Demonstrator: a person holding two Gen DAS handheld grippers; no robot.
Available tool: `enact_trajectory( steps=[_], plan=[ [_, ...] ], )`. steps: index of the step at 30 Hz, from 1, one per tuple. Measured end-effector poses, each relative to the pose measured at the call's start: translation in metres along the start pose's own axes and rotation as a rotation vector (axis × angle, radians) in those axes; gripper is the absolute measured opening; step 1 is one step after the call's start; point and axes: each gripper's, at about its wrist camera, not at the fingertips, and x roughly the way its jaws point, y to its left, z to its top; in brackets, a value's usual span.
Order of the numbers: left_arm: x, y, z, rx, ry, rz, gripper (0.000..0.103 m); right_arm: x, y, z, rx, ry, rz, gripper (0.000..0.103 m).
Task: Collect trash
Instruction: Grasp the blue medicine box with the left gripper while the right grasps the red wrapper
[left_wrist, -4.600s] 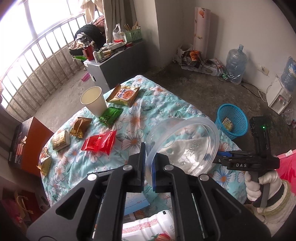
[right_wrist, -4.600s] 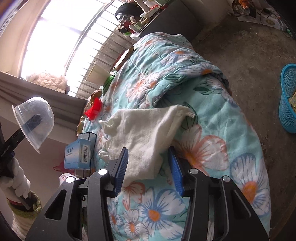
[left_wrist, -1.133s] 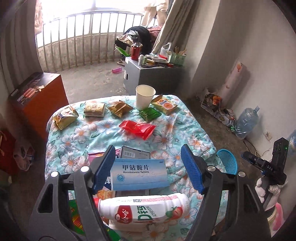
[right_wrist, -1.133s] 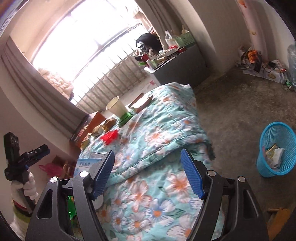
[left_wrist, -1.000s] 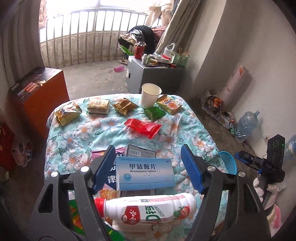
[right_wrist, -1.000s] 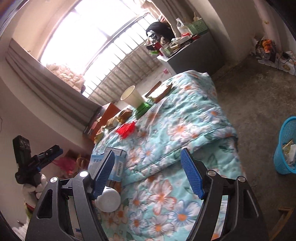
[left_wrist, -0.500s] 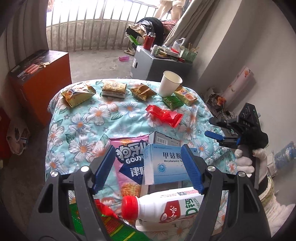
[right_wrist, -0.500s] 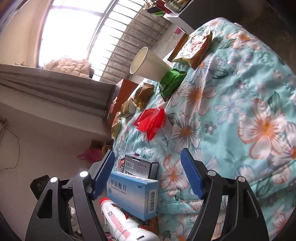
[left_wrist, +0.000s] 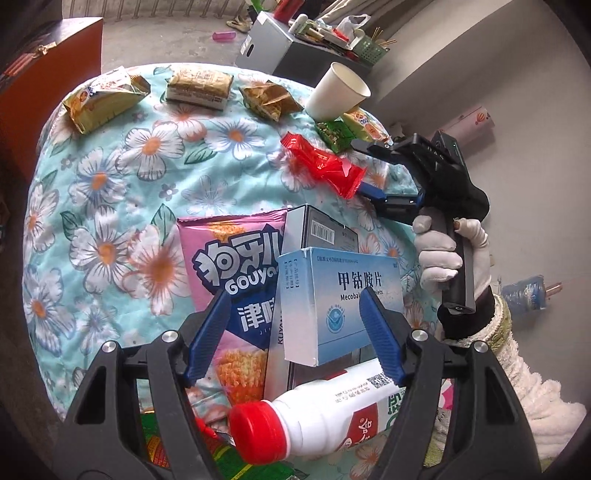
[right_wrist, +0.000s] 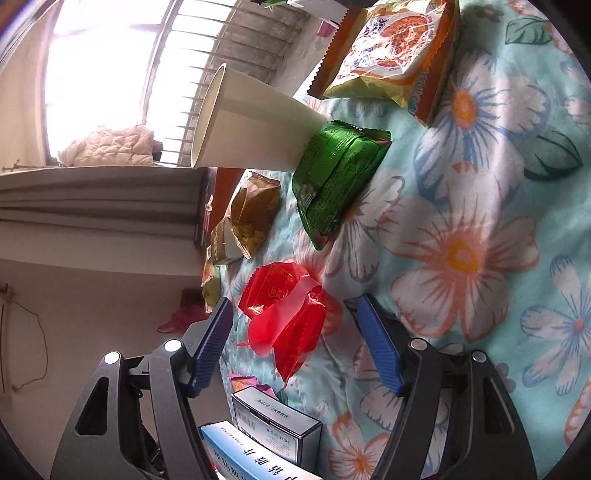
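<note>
Both grippers have dropped from a high look across the room to close over the litter on the flowered quilt (left_wrist: 110, 177). The right gripper (right_wrist: 291, 332) has swung in from the basket side, and its jaws, wide but just closing a little, now straddle the red wrapper (right_wrist: 284, 314) without pressing it. That wrapper looks like its next pick.

The left gripper (left_wrist: 295, 332) has sunk toward the near pile. Its jaws stand wide and empty, with the blue box (left_wrist: 332, 295) showing between them, apparently still below the pads. The right hand (left_wrist: 443, 258), gloved, shows beyond in the left view.

Nothing is lifted yet, so the collecting of these pieces is, by my reading, only starting.

Count on the quilt:
- one paper cup (left_wrist: 338, 92), upright;
- one red wrapper;
- one green packet (right_wrist: 340, 177), touching the cup's base;
- one orange packet (right_wrist: 391, 51);
- three gold or brown packets (left_wrist: 107, 98) along the far edge;
- one pink snack bag (left_wrist: 229, 266);
- two boxes, the blue one over a dark box (left_wrist: 321, 229);
- one white bottle (left_wrist: 325, 417) with a red cap, lying down.
</note>
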Motion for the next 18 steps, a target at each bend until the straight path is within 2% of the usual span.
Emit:
enact_trajectory(
  steps=[6,11,18],
  plan=[
    [0.017,0.008,0.008,-0.031,0.064,-0.037,0.063,0.003,0.007,0.006,0.008,0.006,-0.019,0.066],
    [0.021,0.009,0.012,-0.051,0.078,-0.081,0.06,0.007,0.009,0.008,0.033,0.013,-0.03,0.06],
    [0.02,0.011,0.013,-0.066,0.089,-0.129,0.052,0.006,0.015,0.0,0.034,0.042,-0.011,0.054]
  ],
)
